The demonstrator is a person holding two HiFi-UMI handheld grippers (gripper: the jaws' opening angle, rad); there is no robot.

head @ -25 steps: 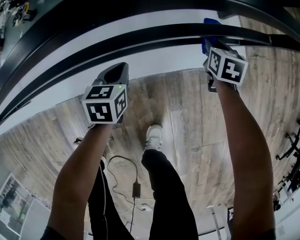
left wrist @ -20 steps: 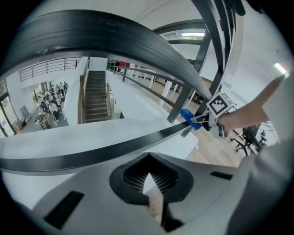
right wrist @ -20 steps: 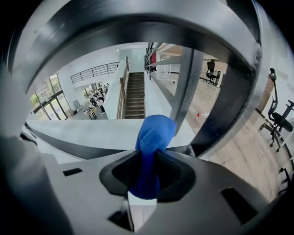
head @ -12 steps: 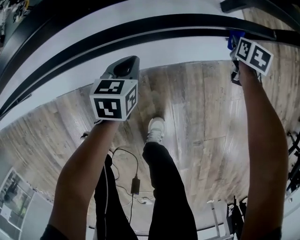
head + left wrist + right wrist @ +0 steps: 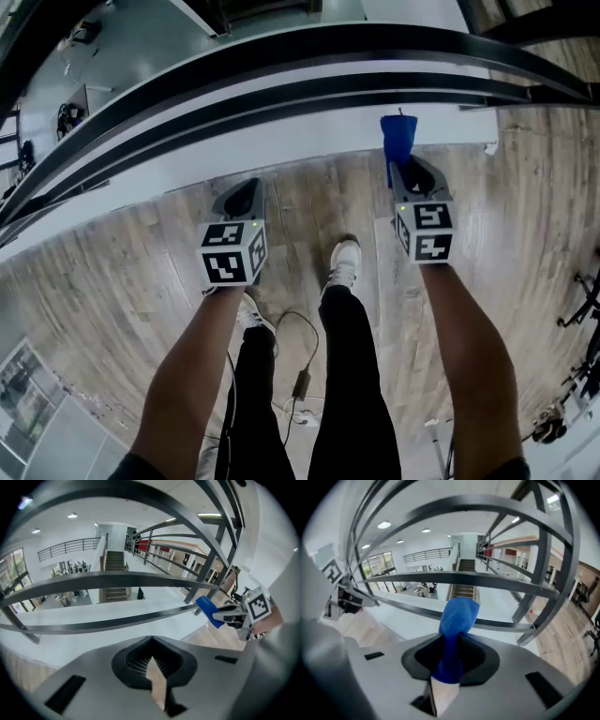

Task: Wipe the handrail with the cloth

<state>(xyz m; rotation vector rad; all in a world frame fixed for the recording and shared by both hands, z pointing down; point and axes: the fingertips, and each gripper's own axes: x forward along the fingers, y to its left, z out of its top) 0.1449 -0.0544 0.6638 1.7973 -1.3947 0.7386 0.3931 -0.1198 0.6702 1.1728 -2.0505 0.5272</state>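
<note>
While right gripper point(image 5: 443, 693) pinches blue cloth point(image 5: 458, 616) near black handrail point(image 5: 281, 45), left gripper point(image 5: 157, 681) hangs alongside, jaws pressed together, both above wooden floor point(image 5: 309, 197).

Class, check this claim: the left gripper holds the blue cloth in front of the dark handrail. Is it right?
Not quite. It is the right gripper that holds the blue cloth in front of the dark handrail. The right gripper view shows the cloth clamped between its jaws; the left gripper is shut on nothing.
</note>
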